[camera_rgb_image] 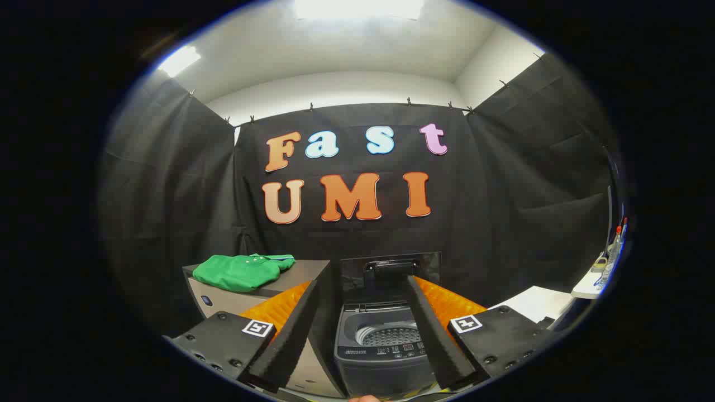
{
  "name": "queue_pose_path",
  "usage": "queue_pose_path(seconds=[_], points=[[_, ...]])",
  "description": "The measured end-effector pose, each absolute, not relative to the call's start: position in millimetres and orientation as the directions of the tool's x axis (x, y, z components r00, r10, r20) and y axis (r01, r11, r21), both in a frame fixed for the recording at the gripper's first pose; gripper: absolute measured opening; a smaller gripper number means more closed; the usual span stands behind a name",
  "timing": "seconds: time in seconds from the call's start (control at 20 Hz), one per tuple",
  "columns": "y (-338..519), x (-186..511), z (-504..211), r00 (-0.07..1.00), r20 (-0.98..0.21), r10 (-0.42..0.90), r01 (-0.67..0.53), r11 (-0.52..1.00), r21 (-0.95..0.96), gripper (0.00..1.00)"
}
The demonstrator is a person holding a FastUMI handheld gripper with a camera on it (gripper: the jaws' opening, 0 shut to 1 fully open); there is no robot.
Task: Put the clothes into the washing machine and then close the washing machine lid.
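Note:
A small grey top-loading washing machine (385,349) stands just ahead of my fingers, seen between them. Its dark lid (391,271) is raised upright at the back and the perforated drum (391,335) shows inside. A folded green garment (241,271) lies on top of a grey cabinet (304,269) to the left of the machine, beyond my left finger. My gripper (363,282) is open, with nothing between its fingers, held back from both the machine and the garment.
The black cloth booth wall closes the back and both sides. A white surface (536,301) lies to the right of the machine, and a white shelf (589,287) with bottles (614,248) sits further right.

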State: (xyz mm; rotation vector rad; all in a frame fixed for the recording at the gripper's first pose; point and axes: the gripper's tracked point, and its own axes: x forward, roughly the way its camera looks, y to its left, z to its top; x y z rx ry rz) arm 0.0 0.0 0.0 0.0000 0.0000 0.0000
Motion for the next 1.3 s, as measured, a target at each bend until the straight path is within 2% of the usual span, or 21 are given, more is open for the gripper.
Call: queue_pose_path(seconds=[1.3], points=[[3.0, -0.3, -0.8, 1.0, -0.007, 0.006, -0.006, 1.0, -0.002, 0.99]])
